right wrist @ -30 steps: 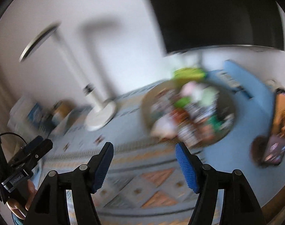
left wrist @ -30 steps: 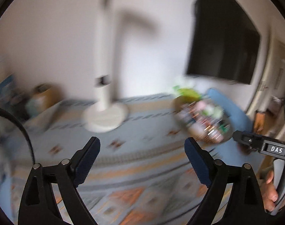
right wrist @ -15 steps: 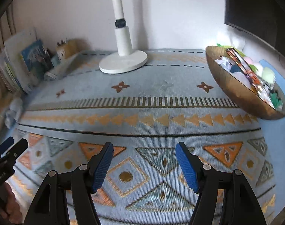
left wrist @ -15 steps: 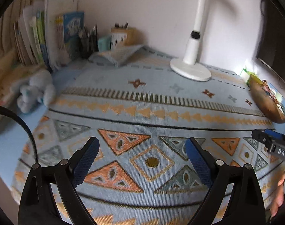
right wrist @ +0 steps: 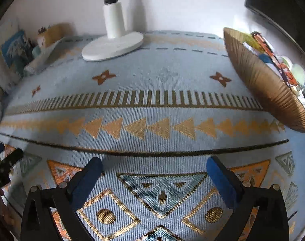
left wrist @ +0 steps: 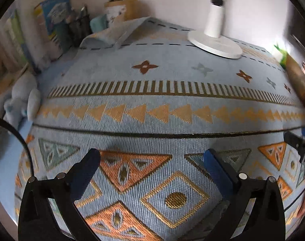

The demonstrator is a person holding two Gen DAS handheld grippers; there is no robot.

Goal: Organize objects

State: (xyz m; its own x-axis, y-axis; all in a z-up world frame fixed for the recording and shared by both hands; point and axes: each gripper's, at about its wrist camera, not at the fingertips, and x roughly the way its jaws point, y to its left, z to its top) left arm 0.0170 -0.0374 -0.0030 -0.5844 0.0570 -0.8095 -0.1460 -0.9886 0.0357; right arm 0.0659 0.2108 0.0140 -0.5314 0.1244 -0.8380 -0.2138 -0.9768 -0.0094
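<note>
A brown ribbed bowl (right wrist: 260, 84) full of several small colourful items stands at the right of a patterned blue cloth (right wrist: 152, 104); its edge shows at the far right of the left wrist view (left wrist: 299, 84). My left gripper (left wrist: 152, 160) is open and empty, low over the cloth's front. My right gripper (right wrist: 154, 168) is open and empty, also low over the cloth, left of the bowl. The right gripper's tip shows in the left wrist view (left wrist: 298, 142), and the left gripper's tip in the right wrist view (right wrist: 6, 160).
A white lamp base (right wrist: 112, 47) stands at the back of the cloth, also in the left wrist view (left wrist: 214, 42). Books (left wrist: 52, 24), a pen holder (left wrist: 80, 26) and a tan box (left wrist: 122, 10) line the back left. A pale plush toy (left wrist: 20, 100) lies at the left.
Both grippers have tilted down from the wall and lamp toward the cloth and dropped closer to it. Both stay open and empty.
</note>
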